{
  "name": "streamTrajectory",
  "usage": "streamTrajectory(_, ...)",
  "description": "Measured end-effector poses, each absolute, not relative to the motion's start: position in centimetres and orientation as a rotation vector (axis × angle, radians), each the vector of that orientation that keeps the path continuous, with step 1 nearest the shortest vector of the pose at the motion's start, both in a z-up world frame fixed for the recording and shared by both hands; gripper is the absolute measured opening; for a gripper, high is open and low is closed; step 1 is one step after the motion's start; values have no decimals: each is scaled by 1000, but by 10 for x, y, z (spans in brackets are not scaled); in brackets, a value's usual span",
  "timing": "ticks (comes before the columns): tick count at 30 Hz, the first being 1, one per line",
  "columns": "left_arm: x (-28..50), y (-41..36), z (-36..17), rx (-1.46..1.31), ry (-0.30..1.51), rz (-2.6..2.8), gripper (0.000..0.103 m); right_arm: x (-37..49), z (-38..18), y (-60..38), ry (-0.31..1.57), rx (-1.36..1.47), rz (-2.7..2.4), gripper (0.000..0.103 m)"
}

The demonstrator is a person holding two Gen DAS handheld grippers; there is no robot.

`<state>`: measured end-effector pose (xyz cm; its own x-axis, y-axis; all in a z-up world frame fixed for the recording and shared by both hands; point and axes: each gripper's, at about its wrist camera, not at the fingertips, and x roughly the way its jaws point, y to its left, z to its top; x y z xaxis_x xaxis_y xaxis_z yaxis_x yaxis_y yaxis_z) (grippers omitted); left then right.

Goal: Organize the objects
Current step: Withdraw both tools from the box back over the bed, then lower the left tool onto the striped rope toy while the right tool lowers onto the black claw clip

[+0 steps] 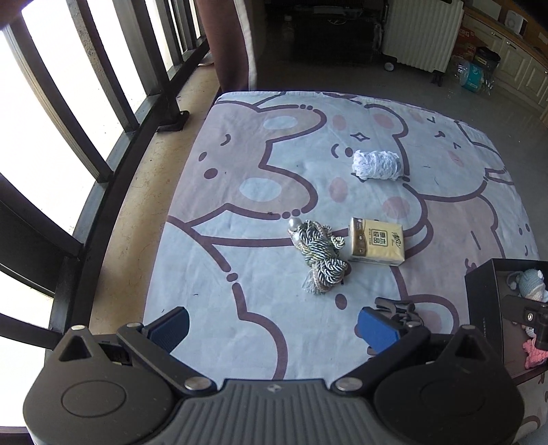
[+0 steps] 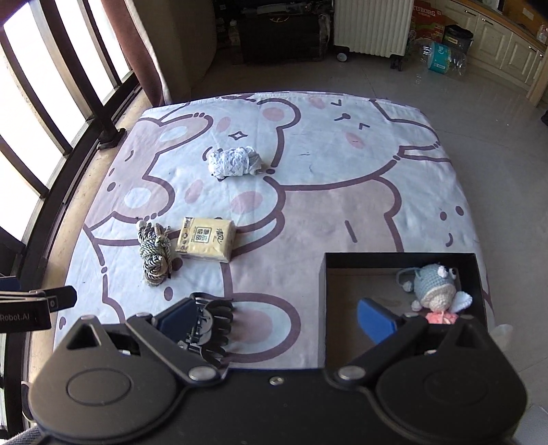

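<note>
A black box point(image 2: 322, 294) stands at the mat's near right and holds a crocheted grey doll point(image 2: 436, 287); it also shows in the left wrist view point(image 1: 479, 294). On the cartoon mat lie a rope bundle point(image 1: 320, 255) point(image 2: 154, 251), a tan tissue pack point(image 1: 376, 241) point(image 2: 207, 238), a crumpled white cloth roll point(image 1: 376, 165) point(image 2: 234, 161) and a black hair claw clip point(image 2: 214, 325) point(image 1: 399, 309). My left gripper point(image 1: 272, 328) is open and empty above the near mat. My right gripper point(image 2: 277, 321) is open and empty, its left finger beside the clip, its right finger over the box.
The printed mat point(image 2: 342, 212) covers a tiled floor. A dark window railing point(image 1: 102, 143) runs along the left. A white radiator point(image 2: 373, 25), dark furniture and cabinets point(image 2: 496, 44) stand at the far wall.
</note>
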<state>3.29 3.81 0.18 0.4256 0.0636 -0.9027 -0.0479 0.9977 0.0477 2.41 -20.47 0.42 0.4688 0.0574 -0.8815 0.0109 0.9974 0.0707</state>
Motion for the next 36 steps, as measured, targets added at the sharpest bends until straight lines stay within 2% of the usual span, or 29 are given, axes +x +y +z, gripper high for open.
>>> streamTrajectory(26, 58, 47, -19, -88, 1038, 108, 103, 42, -20, -182, 1082, 107, 79, 103)
streamTrajectory(36, 83, 52, -48, -171, 1079, 119, 103, 60, -36, -180, 1098, 174, 88, 103)
